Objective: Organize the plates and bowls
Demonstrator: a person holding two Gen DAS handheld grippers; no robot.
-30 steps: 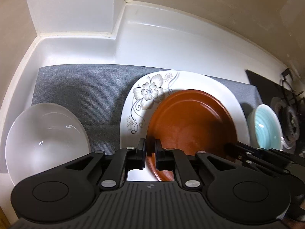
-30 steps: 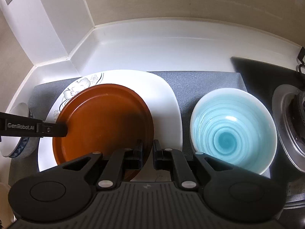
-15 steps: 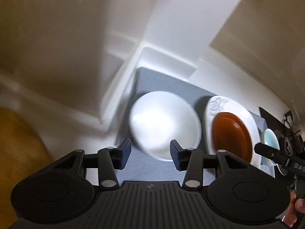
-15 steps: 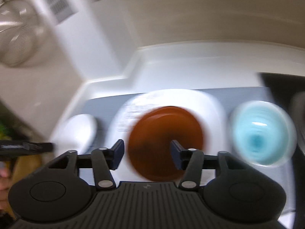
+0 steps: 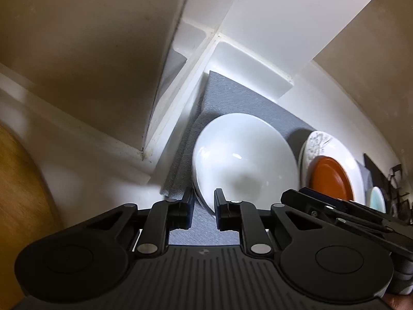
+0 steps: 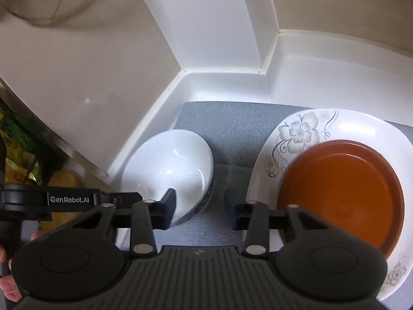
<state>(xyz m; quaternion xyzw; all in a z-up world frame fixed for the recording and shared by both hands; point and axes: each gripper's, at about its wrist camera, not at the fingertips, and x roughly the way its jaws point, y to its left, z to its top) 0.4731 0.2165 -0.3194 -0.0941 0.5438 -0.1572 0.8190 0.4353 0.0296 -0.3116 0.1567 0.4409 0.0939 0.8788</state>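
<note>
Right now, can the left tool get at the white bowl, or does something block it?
Probably yes. The left tool is at the near rim of the white bowl, its jaws closing with the rim between them. Nothing lies in the way; the right tool stays off to the side, near the brown plate.

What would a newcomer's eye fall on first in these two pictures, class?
Probably the round burnt-orange plate, stacked on a white square plate with grey flower prints at the right of the grey mat. Next, the glossy white bowl at the mat's left end, with the left tool closing around its near rim.
</note>
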